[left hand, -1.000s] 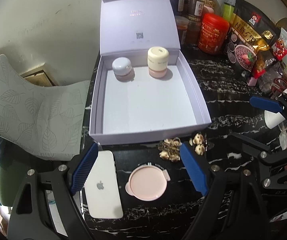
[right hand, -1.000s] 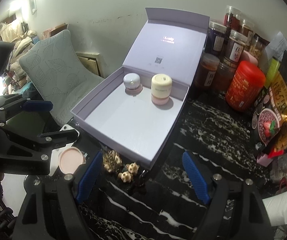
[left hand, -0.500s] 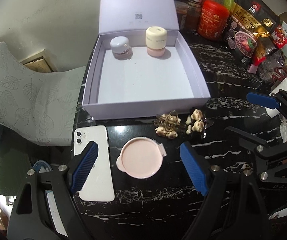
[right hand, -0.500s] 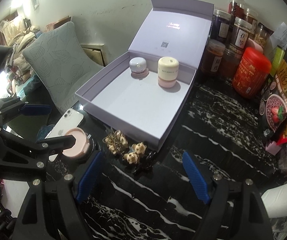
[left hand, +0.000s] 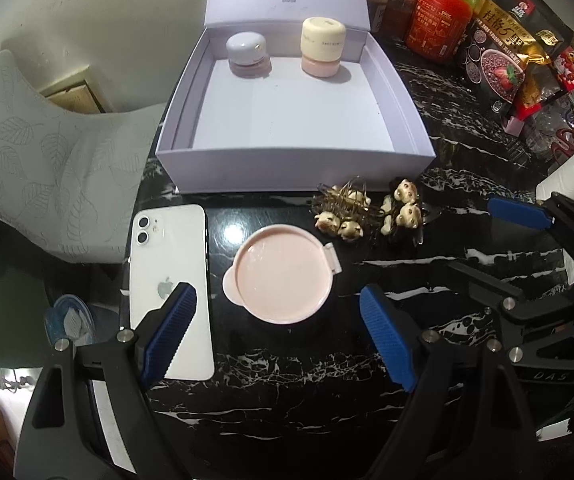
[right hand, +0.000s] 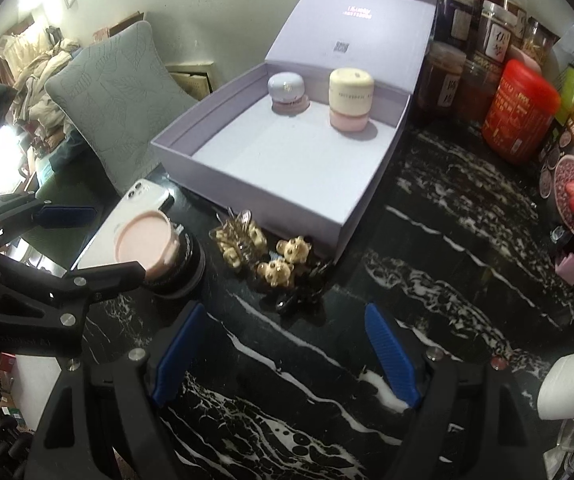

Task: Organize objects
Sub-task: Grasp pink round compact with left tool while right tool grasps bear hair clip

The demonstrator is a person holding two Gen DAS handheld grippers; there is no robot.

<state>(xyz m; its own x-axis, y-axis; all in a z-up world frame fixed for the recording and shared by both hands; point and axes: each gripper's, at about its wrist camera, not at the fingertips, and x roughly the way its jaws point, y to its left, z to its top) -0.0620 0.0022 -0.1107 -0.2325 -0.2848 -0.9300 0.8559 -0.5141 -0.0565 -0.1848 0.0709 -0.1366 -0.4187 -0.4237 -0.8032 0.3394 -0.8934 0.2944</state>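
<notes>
Gripper first: my left gripper [left hand: 273, 330] hangs over the lower middle of the left wrist frame, jaws spread wide and holding nothing. At the left of that frame, on the black marble tabletop [left hand: 295, 376], lies a white phone [left hand: 169, 264] face down, its lower corner under my left blue pad. Just to its right, between my two pads but not touched by either, sits the round pink compact [left hand: 281, 272], lid up and apart from the phone. Further right, near the front wall of the lilac box [left hand: 295, 170], lie the hair clips [left hand: 367, 212] with little bear heads, in a loose pile. Inside the box, along its back wall at the top of the frame, stand a grey-lidded jar [left hand: 247, 54] and a cream-lidded jar [left hand: 321, 46], side by side; the rest of the floor is bare.

My right gripper [right hand: 285, 354] shows at the bottom centre of its own view, likewise gaping and empty, with the clips just above it in the frame.

I judge the step to be the approach: two jars are boxed, and the compact, clips and perhaps the phone remain out. Next I would lower the left gripper squarely around the compact's rim, clear of the phone, then close. The right must narrow onto the clip pile, which looks fiddly and liable to slip.
</notes>
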